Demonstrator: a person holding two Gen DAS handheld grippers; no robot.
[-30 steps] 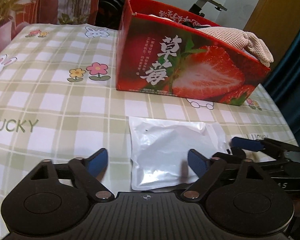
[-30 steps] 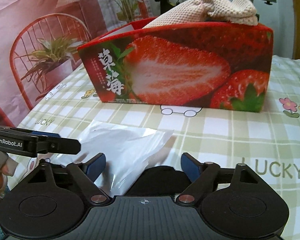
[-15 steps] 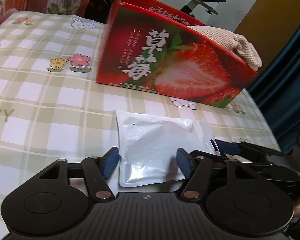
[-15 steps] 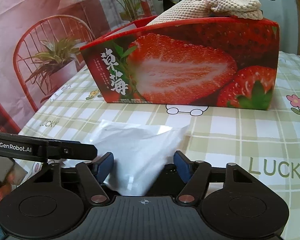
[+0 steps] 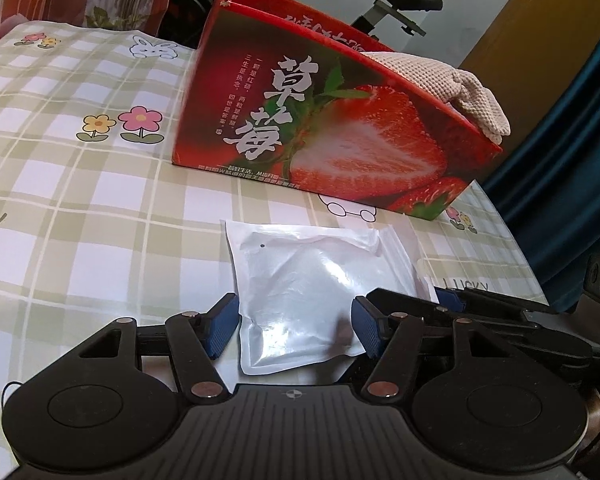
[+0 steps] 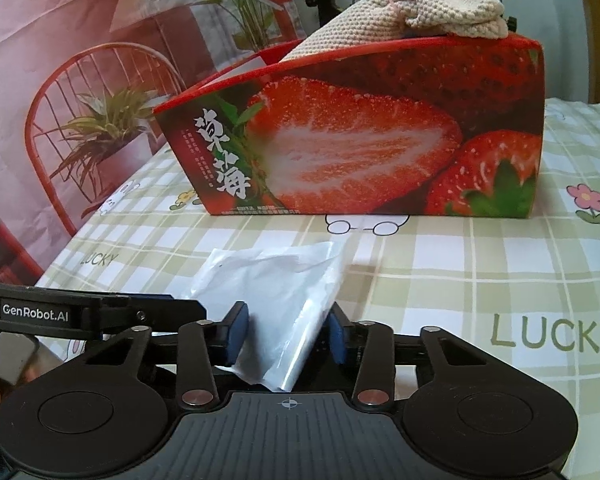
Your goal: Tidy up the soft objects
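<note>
White plastic pouch (image 5: pixel 308 292) lies flat on checked tablecloth (image 5: pixel 80 208), just in front of strawberry box (image 5: pixel 332 136); knitted cloth (image 6: pixel 416 8) already drapes over box rim. Pouch near end sits between jaws of both grippers, long axis running away toward box. Right gripper (image 6: pixel 286 334) nearer to grip: jaws narrow, have just been closing, pads pinching raised pouch corner. Left gripper (image 5: pixel 294 330) half-wide, pads flanking pouch edges, gripping nothing visibly. Versus earlier frame: both jaws narrower, pouch corner now lifted and creased.
</note>
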